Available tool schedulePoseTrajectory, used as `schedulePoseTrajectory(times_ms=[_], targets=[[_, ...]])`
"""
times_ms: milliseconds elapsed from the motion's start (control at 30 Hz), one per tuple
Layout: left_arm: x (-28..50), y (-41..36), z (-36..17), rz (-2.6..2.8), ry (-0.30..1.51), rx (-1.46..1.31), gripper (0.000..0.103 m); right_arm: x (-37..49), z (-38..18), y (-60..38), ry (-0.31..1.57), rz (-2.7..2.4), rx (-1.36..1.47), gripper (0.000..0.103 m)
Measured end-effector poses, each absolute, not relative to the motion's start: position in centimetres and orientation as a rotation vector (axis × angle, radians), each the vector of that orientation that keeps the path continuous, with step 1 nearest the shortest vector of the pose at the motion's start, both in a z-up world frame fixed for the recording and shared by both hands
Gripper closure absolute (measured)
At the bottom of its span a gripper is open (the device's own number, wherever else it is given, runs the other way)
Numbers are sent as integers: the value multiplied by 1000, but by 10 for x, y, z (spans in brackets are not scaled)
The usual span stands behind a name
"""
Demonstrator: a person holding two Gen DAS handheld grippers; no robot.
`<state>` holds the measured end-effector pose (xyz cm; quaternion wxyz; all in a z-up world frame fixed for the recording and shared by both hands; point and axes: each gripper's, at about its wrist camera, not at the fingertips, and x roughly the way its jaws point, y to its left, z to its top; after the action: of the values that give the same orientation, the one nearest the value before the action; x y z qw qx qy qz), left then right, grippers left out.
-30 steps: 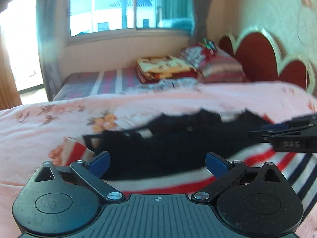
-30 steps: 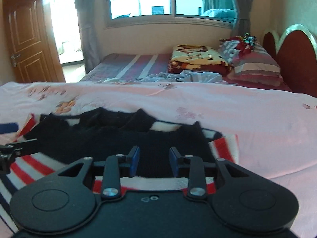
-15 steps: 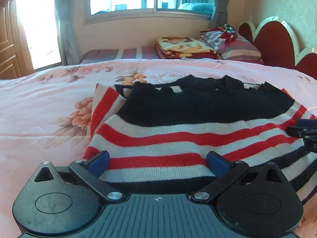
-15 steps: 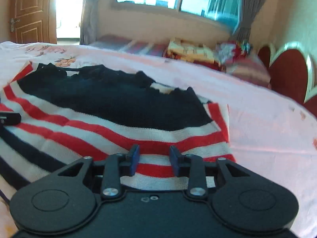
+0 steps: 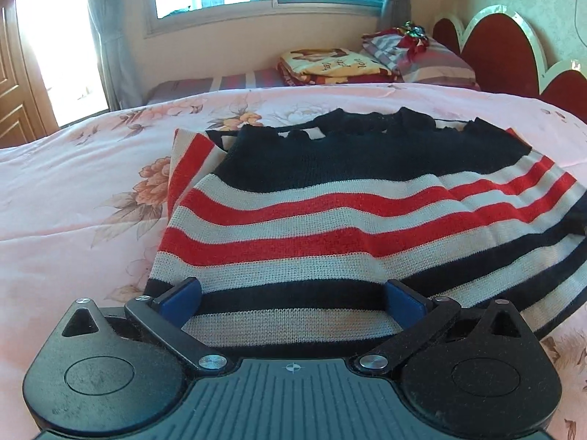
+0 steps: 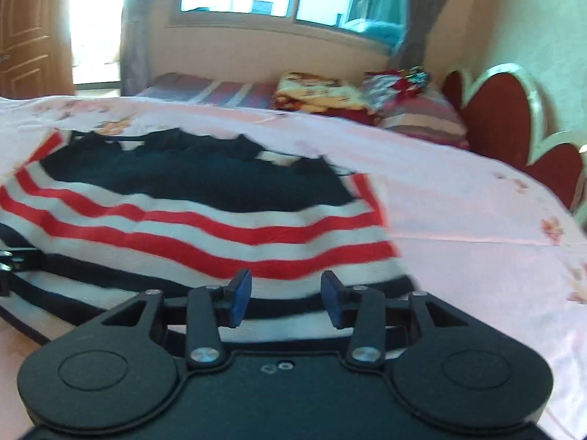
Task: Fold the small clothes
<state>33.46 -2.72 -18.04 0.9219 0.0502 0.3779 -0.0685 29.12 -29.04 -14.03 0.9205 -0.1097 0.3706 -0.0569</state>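
So the striped sweater (image 5: 348,220) lies flat on the pink floral bedspread (image 5: 73,190), filling the middle of the left wrist view and the left and centre of the right wrist one. Its long axis runs side to side across both frames, stripes parallel to the near hem.

The left gripper (image 5: 293,300) is spread wide with nothing pinched; the navy hem band sits right between the blue pads, low centre of frame. The right gripper (image 6: 286,300) is narrower, jaws opening, the hem just ahead of the tips, not clamped.

Both hands look about equally near the same edge, one toward each end, so I'd guess whatever comes next starts from this near hem.
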Motion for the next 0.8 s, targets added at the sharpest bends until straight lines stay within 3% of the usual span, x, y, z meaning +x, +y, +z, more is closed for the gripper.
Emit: schedulePoseTrajectory(times_ms=[467, 800], targets=[[337, -25, -184, -161, 774, 103, 0, 281, -158, -312, 794, -113, -148, 60], [338, -28, -180, -147, 798, 104, 0, 278, -138, -320, 777, -27, -93, 56]])
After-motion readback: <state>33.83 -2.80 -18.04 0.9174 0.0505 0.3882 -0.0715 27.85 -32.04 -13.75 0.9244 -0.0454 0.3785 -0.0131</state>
